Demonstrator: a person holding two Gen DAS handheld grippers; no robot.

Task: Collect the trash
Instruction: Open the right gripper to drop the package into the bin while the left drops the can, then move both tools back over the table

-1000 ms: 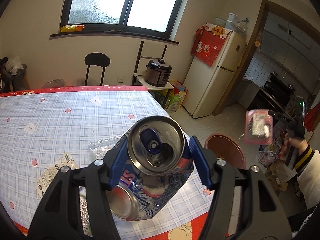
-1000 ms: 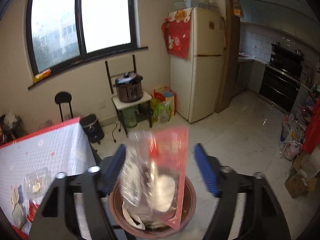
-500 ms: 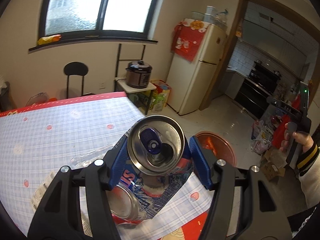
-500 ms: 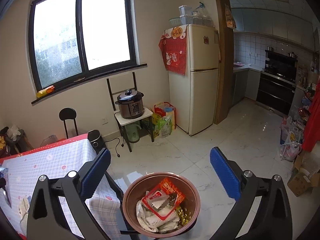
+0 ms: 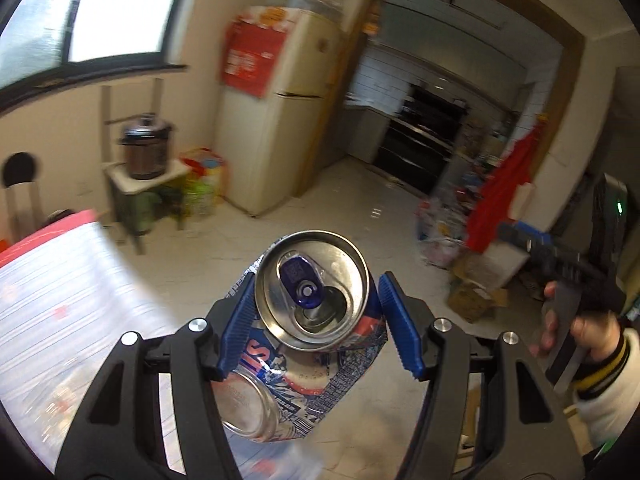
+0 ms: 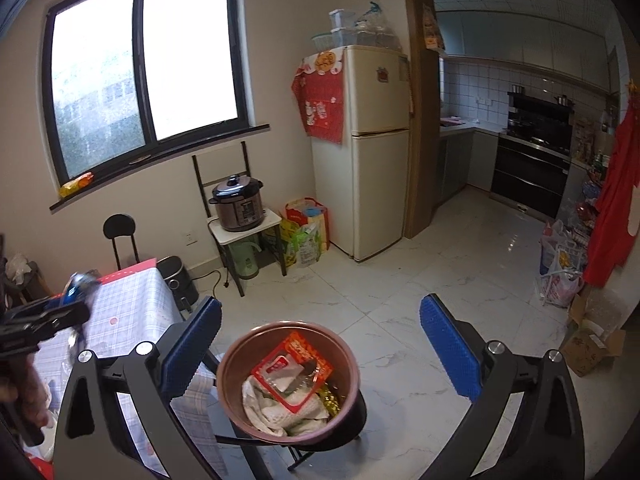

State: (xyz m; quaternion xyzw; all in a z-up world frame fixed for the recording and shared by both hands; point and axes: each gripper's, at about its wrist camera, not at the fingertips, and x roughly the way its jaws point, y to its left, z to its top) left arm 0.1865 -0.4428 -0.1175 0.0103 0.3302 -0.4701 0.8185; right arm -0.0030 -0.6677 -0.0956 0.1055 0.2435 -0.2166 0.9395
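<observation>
Pale marble floor tiles (image 6: 400, 280) run from the dining corner into the kitchen, and both cameras look out over them. Nearest the left wrist camera, the left gripper (image 5: 318, 320) has its blue pads pressed against the sides of a crushed drink can (image 5: 308, 328), dented and folded, its silver top and blue tab facing the lens; the can is carried above the floor, just off the edge of the checked tablecloth (image 5: 60, 300). Nearest the right wrist camera, the right gripper (image 6: 318, 352) stands wide open with nothing between its pads, poised over the brown round bin (image 6: 348, 356), which sits beside the table (image 6: 132, 300) and holds white crumpled paper and a red-edged wrapper (image 6: 294, 372). At the left edge of that view the left gripper shows again, blurred, with the can. Further back, a pressure cooker (image 6: 238, 204) rests on a small white stand, coloured bags lean next to it, and a cream fridge (image 6: 364, 160) stands against the wall under a red cloth.
</observation>
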